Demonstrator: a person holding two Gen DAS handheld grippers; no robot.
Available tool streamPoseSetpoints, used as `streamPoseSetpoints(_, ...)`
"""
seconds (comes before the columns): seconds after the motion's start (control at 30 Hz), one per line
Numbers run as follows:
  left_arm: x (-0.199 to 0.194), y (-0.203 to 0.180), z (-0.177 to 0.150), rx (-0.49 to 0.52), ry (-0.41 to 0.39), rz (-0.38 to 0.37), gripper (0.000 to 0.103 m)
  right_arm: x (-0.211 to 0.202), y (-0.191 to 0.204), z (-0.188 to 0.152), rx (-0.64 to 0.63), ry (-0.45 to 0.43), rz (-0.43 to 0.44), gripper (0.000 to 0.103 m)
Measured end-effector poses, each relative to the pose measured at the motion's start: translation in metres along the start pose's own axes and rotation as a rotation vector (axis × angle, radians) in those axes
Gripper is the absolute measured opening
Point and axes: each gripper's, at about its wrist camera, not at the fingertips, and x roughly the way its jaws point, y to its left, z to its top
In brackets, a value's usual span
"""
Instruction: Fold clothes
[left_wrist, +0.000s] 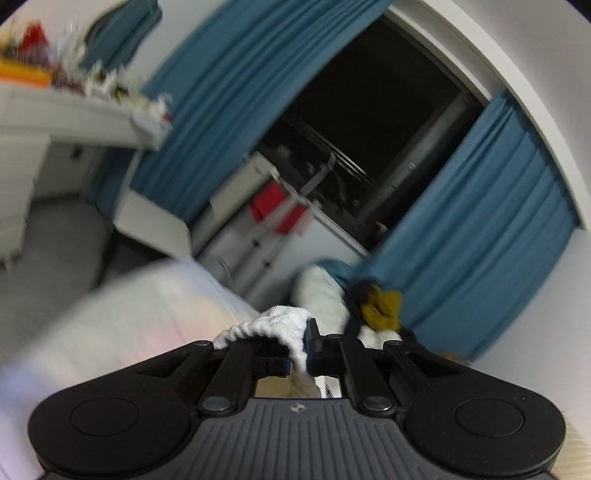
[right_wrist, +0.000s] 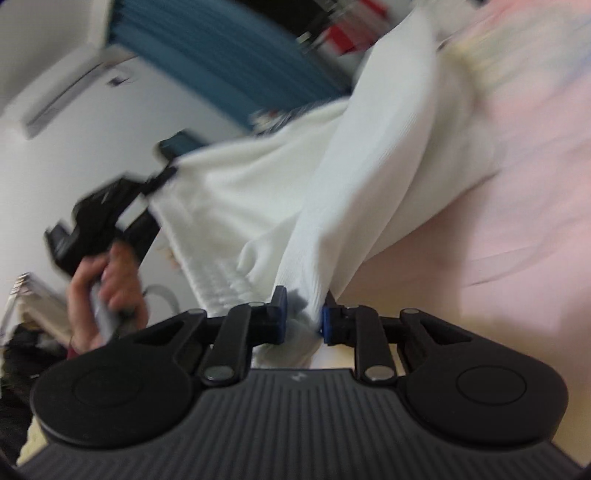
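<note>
White knit garment (right_wrist: 295, 192) | left gripper (left_wrist: 299, 347) clamps its edge | right gripper (right_wrist: 303, 317) clamps a fold | no legible writing

White ribbed garment (right_wrist: 332, 177) (knit), lifted, stretched taut

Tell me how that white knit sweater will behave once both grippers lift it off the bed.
The white knit sweater will probably sag: it already drapes in folds between the left gripper and the right gripper. The bunched ribbed edge suggests stretch. The thick knit probably won't slip.
</note>
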Motion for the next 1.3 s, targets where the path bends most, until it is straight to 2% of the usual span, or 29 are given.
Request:
streamPoseSetpoints(0.07, 0.002, 0.018, 0.025, 0.044, -0.027, 0.069, 0.007, 0.041, 0.018, -0.009, -0.015, 0.044, 0.059, 0.017)
streamPoseSetpoints(0.13, 0.01, 0.045, 0.038, 0.065, -0.032, 0.146, 0.008, 0.082, 0.025, -0.019, -0.038, 0.1, 0.075, 0.007)
streamPoseSetpoints(0.2, 0.025, 0.085, 0.033, 0.05, 0.01, 0.211, 0.008, 0.121, 0.025, -0.031, -0.055, 0.158, 0.072, 0.007)
streamPoseSetpoints(0.33, 0.056, 0.165, 0.01, -0.008, 0.089, 0.32, 0.008, 0.171, -0.008, -0.046, -0.035, 0.239, -0.018, 0.007)
streamPoseSetpoints(0.43, 0.06, 0.208, -0.001, -0.087, 0.091, 0.32, 0.01, 0.178, -0.029, -0.047, 0.005, 0.26, -0.019, 0.007)
streamPoseSetpoints(0.53, 0.051, 0.222, 0.0, -0.152, 0.079, 0.278, 0.011, 0.173, -0.025, -0.044, -0.021, 0.275, -0.01, 0.008)
streamPoseSetpoints(0.6, 0.037, 0.224, 0.003, -0.147, 0.074, 0.273, 0.016, 0.168, -0.015, -0.043, -0.074, 0.287, -0.011, 0.009)
streamPoseSetpoints(0.63, 0.028, 0.22, 0.003, -0.134, 0.07, 0.277, 0.02, 0.164, -0.01, -0.043, -0.103, 0.286, -0.022, 0.01)
streamPoseSetpoints(0.67, 0.016, 0.215, 0.003, -0.121, 0.062, 0.281, 0.032, 0.158, -0.006, -0.043, -0.132, 0.28, -0.04, 0.01)
streamPoseSetpoints(0.7, 0.0, 0.207, 0.0, -0.104, 0.048, 0.286, 0.039, 0.151, -0.001, -0.043, -0.162, 0.273, -0.057, 0.01)
streamPoseSetpoints(0.73, -0.015, 0.197, -0.003, -0.086, 0.034, 0.292, 0.051, 0.145, 0.003, -0.043, -0.192, 0.266, -0.075, 0.011)
streamPoseSetpoints(0.77, -0.027, 0.187, -0.005, -0.067, 0.022, 0.298, 0.057, 0.139, 0.008, -0.043, -0.222, 0.259, -0.093, 0.012)
streamPoseSetpoints(0.9, -0.074, 0.136, -0.021, 0.063, 0.027, 0.322, 0.063, 0.107, 0.019, -0.044, -0.319, 0.215, -0.155, 0.025)
streamPoseSetpoints(0.97, -0.097, 0.103, -0.029, 0.15, 0.026, 0.322, 0.067, 0.09, 0.024, -0.041, -0.349, 0.189, -0.172, 0.037)
streamPoseSetpoints(1.07, -0.123, 0.055, -0.045, 0.265, 0.023, 0.293, 0.073, 0.065, 0.043, -0.033, -0.419, 0.139, -0.2, 0.039)
streamPoseSetpoints(1.17, -0.149, 0.008, -0.066, 0.322, 0.037, 0.245, 0.073, 0.023, 0.052, -0.026, -0.49, 0.082, -0.236, 0.04)
streamPoseSetpoints(1.3, -0.182, -0.056, -0.116, 0.387, 0.055, 0.176, 0.073, -0.028, 0.056, -0.011, -0.552, -0.006, -0.297, 0.041)
